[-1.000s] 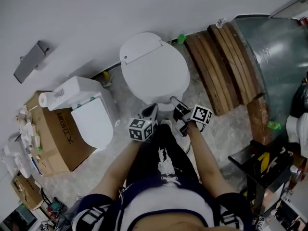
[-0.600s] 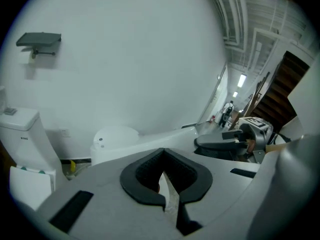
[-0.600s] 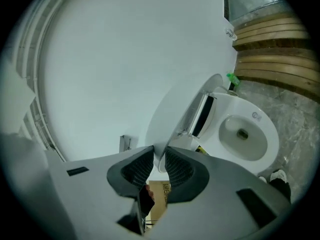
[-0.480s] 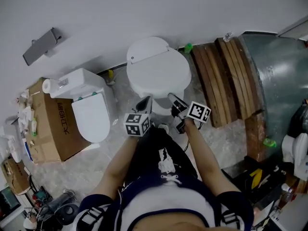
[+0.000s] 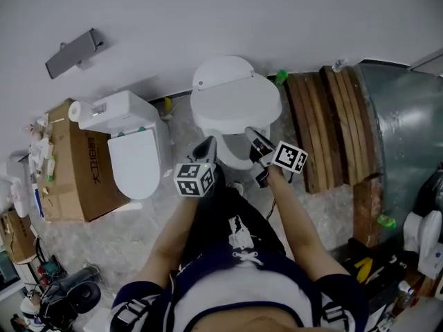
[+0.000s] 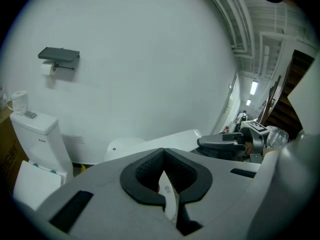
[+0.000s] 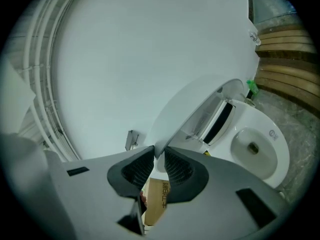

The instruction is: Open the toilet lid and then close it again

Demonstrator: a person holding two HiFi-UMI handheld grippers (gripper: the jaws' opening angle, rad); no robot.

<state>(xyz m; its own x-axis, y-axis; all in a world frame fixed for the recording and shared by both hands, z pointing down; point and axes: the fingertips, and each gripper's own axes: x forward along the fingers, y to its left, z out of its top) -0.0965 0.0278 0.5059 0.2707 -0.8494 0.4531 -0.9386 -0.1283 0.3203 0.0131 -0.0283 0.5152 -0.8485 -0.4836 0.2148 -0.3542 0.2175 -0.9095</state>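
The white toilet [image 5: 232,151] stands against the wall with its lid [image 5: 235,102] lifted at the front. In the right gripper view the lid [image 7: 200,109] rises at a slant and the open bowl [image 7: 255,146] shows beneath it. My right gripper [image 5: 253,138] is shut on the lid's front rim, and the thin edge runs between its fingertips [image 7: 159,151]. My left gripper [image 5: 205,149] hovers beside the rim's left side, shut with nothing held; its tips meet [image 6: 163,151]. The lid [image 6: 165,141] and the right gripper [image 6: 225,141] lie beyond them.
A second white toilet [image 5: 131,147] and a cardboard box [image 5: 69,164] stand to the left. Curved wooden planks [image 5: 325,123] and a metal tub [image 5: 408,130] lie to the right. A grey shelf [image 5: 73,52] hangs on the wall. A green bottle [image 5: 282,76] stands behind the toilet.
Both grippers have risen at the toilet's front. The lid's front edge has come up with the right gripper.
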